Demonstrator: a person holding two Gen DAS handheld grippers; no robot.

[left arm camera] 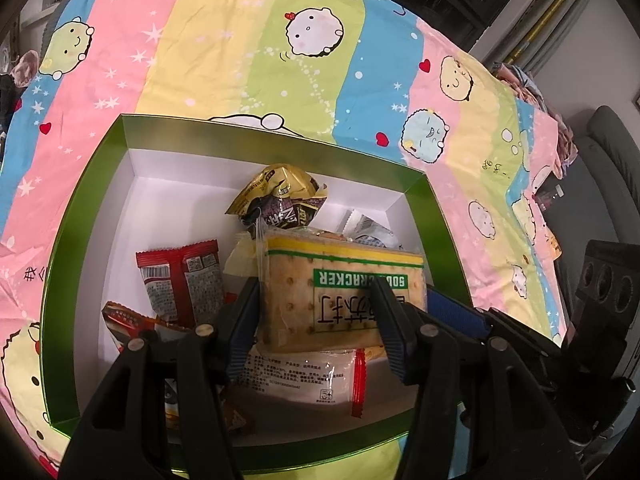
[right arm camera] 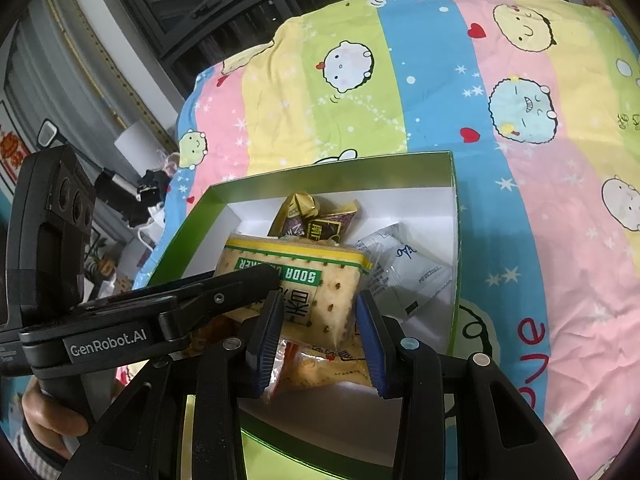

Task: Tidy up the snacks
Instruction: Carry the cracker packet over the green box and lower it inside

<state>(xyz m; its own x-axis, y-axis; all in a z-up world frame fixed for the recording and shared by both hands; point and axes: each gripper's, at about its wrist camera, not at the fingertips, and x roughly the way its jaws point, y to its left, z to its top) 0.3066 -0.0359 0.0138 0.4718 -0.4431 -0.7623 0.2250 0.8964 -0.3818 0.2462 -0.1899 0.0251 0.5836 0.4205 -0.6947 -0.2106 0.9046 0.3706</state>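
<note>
A green box [left arm camera: 276,136] with a white inside lies on the bed and holds several snack packets. A soda cracker pack [left arm camera: 340,296] with a green label stands on edge in it. My left gripper [left arm camera: 316,320] has its jaws on both sides of the pack, touching it. My right gripper [right arm camera: 320,336] is closed on the pack's near corner [right arm camera: 320,300]. Behind the pack lie a gold and purple wrapper [left arm camera: 280,196] and a clear white packet [right arm camera: 400,272]. Red packets [left arm camera: 180,280] lie to the left, and a clear red-edged packet [left arm camera: 304,372] lies below.
The box sits on a striped cartoon bedsheet [left arm camera: 248,60] in pink, yellow, green and blue. The box's far wall [right arm camera: 340,180] rises behind the snacks. A hand [right arm camera: 48,424] holds the left gripper's handle. A window and furniture stand beyond the bed's edge.
</note>
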